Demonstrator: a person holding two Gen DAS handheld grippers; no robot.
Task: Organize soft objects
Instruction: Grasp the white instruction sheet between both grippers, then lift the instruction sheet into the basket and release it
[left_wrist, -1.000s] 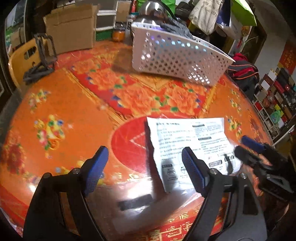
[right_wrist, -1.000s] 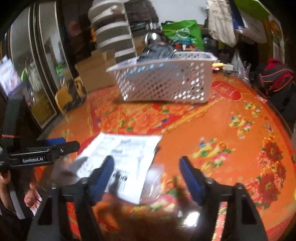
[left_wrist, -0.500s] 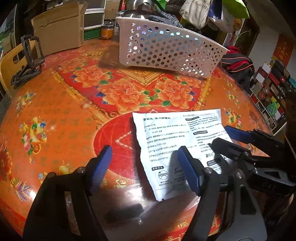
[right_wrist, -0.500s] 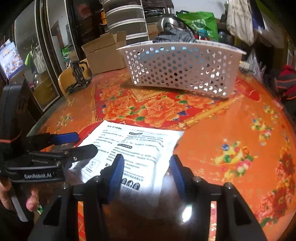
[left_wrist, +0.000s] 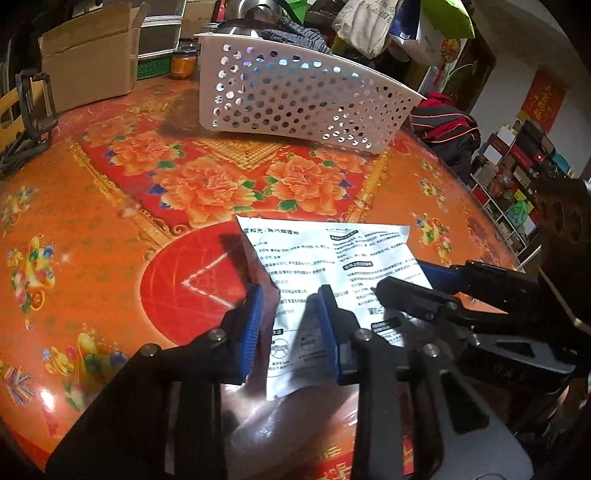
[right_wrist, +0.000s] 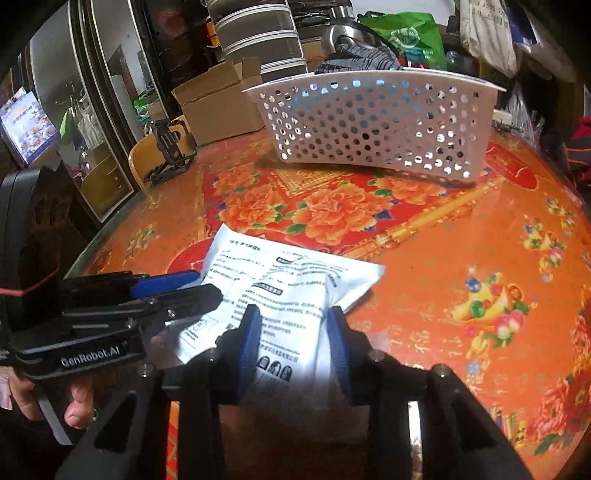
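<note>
A soft white printed pouch (left_wrist: 332, 258) lies on the orange floral table (left_wrist: 110, 221), with its near end lifted. My left gripper (left_wrist: 291, 325) is shut on the pouch's near left part. My right gripper (right_wrist: 293, 336) is shut on the pouch (right_wrist: 288, 284) at its near right part, which bulges between the blue pads. Each gripper shows in the other's view: the right one (left_wrist: 424, 284) and the left one (right_wrist: 192, 284). A white perforated basket (left_wrist: 306, 99) stands at the table's far side.
A cardboard box (left_wrist: 88, 55) and a jar (left_wrist: 183, 66) stand at the far left. A black phone stand (left_wrist: 29, 118) sits at the left edge. Dark cloth (left_wrist: 299, 33) lies behind the basket. Clothing is piled on a chair (left_wrist: 447, 125) at the right.
Both grippers have narrowed from wide open and closed on the pouch's near end. The pouch now buckles between the pads.
</note>
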